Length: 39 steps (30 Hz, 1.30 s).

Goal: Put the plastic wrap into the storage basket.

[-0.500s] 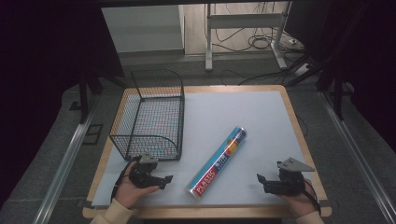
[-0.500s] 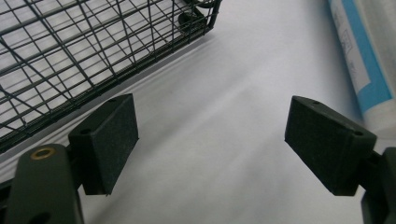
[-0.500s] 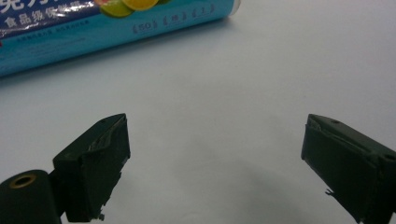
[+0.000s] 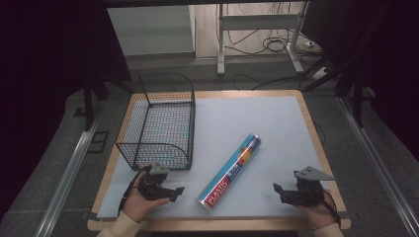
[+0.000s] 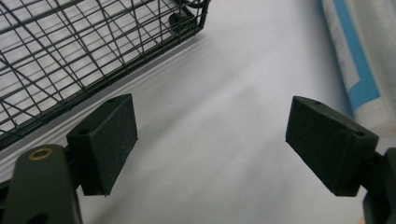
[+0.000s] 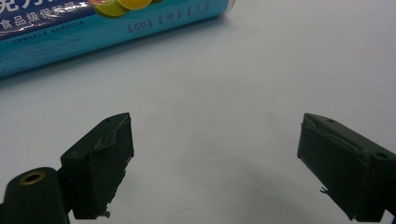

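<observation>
The plastic wrap roll (image 4: 231,171) lies diagonally on the table (image 4: 276,123) between both hands, right of the wire basket (image 4: 160,123); being round and slick, it could likely roll away if a jaw nudges one side first; the left gripper (image 4: 174,192) and right gripper (image 4: 277,189) both stand wide, holding nothing, touching nothing, near its close end.

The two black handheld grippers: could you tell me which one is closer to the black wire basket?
The left gripper, just below the black wire basket at its near end; the right gripper sits beyond the blue plastic-wrap roll.
</observation>
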{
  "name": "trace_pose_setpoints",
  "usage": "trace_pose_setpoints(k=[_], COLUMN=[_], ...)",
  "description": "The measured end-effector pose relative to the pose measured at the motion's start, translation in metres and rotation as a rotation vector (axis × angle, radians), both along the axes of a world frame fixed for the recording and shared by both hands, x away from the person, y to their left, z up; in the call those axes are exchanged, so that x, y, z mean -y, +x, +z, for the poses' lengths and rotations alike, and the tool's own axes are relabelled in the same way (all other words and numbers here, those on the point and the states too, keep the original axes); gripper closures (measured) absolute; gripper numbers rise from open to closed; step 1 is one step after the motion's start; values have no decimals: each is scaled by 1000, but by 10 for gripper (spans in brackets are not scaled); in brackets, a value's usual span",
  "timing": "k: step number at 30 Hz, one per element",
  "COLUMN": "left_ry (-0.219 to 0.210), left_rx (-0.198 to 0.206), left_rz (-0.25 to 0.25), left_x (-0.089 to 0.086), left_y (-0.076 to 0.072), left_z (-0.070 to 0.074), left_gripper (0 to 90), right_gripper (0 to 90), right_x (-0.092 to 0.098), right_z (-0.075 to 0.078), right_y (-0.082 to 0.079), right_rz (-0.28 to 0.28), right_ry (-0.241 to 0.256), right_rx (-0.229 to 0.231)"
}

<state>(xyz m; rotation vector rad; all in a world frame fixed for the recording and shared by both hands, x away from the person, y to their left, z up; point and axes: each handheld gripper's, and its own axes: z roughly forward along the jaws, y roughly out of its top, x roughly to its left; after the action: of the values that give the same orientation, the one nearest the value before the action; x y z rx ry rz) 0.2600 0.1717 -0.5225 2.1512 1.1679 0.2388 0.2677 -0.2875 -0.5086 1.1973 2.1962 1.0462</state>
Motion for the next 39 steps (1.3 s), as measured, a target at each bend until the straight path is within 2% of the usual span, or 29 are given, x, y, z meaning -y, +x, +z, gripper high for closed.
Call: trace_pose_setpoints(k=[4, 16, 23, 31, 39], left_ry=[-39, -40, -30, -23, -20], left_rx=[-2, 16, 26, 27, 35], left_rz=[-6, -3, -41, -66, -119], left_x=[2, 13, 24, 35, 54], left_y=[0, -4, -6, -5, -5], left_z=[7, 32, 43, 49, 57], left_gripper=[164, 158, 159, 160, 161], right_gripper=[97, 97, 97, 97, 98], right_x=[0, -1, 0, 3, 3], right_z=[0, 0, 1, 1, 1], right_y=[0, 0, -1, 0, 0], right_rz=[8, 29, 18, 9, 8], right_ry=[-3, 4, 6, 4, 1], right_rx=[-5, -21, -17, -10, -2])
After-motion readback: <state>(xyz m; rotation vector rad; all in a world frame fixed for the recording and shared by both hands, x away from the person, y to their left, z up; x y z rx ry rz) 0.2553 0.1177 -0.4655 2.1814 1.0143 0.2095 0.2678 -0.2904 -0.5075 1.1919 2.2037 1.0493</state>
